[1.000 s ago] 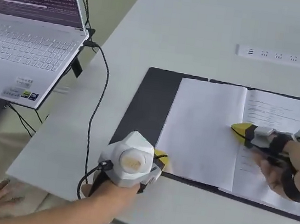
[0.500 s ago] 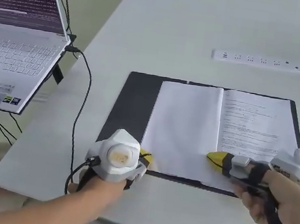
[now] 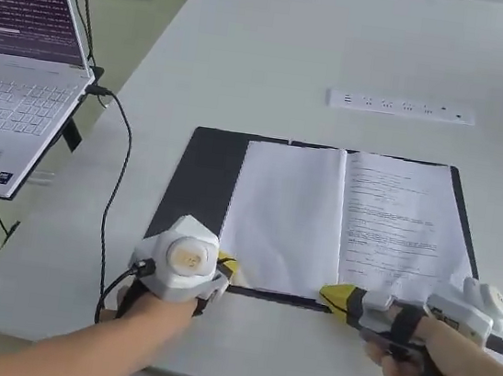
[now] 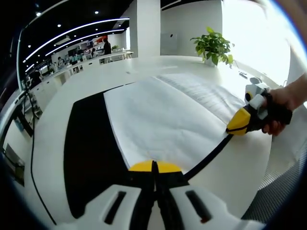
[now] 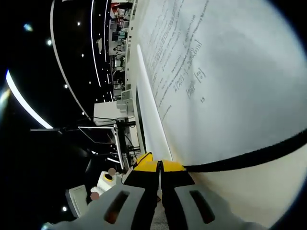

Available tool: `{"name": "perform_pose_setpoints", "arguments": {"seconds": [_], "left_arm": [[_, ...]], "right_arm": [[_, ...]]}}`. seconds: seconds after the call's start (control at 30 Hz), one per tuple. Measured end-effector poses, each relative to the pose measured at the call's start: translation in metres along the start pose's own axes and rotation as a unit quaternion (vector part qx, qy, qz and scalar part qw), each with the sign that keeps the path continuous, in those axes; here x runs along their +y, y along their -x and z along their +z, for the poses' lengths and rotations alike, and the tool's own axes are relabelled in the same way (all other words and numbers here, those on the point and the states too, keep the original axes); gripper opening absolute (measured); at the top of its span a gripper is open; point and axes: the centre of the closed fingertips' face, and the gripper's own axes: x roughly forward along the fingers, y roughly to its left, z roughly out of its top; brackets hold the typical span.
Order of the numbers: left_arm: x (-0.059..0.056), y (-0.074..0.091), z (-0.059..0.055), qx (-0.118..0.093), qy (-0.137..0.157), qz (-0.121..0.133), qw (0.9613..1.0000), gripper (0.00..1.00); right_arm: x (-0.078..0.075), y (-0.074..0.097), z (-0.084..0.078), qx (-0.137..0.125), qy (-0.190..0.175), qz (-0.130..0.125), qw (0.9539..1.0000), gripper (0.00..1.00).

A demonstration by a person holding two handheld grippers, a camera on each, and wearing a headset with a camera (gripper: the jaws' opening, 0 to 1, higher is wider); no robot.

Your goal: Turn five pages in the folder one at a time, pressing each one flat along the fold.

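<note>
folder (image 3: pixel 199 181) open on table (image 3: pixel 279 52) | left gripper (image 3: pixel 225 266) jaws together, empty, pinning blank page (image 3: pixel 281 210) near edge | right gripper (image 3: pixel 334 297) jaws together, empty, at near end of fold (image 3: pixel 337 218) | next: lift just one printed sheet (image 3: pixel 400 221) by its corner

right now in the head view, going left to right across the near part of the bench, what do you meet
laptop → black cable → left gripper → right gripper. The open folder is left out, since it spans both grippers.
</note>
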Motion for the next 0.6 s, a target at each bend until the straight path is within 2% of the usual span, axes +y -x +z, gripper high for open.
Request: {"name": "perform_pose_setpoints", "arguments": {"seconds": [0.1,0.17,0.23,0.27,0.33,0.43,0.5,0.53,0.57,0.6], "left_arm": [[0.000,0.001,0.000,-0.001,0.005,0.001,1.0000,0.00],[0.000,0.001,0.000,-0.001,0.015,0.002,0.9999,0.00],[0.001,0.002,0.001,-0.003,0.032,0.003,0.9995,0.00],[0.001,0.002,0.001,-0.002,0.038,0.004,0.9993,0.00],[-0.001,0.005,0.001,0.006,0.054,0.001,0.9985,0.00],[-0.009,0.010,-0.003,0.031,0.052,-0.014,0.9981,0.06],[-0.016,0.018,0.001,0.033,0.032,-0.026,0.9986,0.12],[-0.018,0.022,0.002,0.033,0.027,-0.030,0.9986,0.14],[-0.022,0.029,0.006,0.027,0.022,-0.037,0.9987,0.16],[-0.024,0.034,0.010,0.021,0.020,-0.040,0.9988,0.16]], "right_arm": [[-0.002,0.006,-0.007,0.000,0.000,-0.004,1.0000,0.00],[0.002,0.010,-0.009,-0.004,0.000,0.002,1.0000,0.00],[0.017,0.015,-0.007,-0.022,0.005,0.028,0.9994,0.00],[0.024,0.018,-0.007,-0.029,0.013,0.032,0.9990,0.00],[0.038,0.025,-0.002,-0.050,0.045,0.041,0.9969,0.00],[0.054,0.041,0.011,-0.096,0.087,0.038,0.9909,0.00],[0.065,0.056,0.019,-0.122,0.122,0.030,0.9845,0.00],[0.070,0.063,0.021,-0.133,0.145,0.022,0.9803,0.01],[0.076,0.073,0.024,-0.147,0.175,0.015,0.9734,0.03],[0.078,0.080,0.026,-0.157,0.187,0.005,0.9697,0.07]]}}
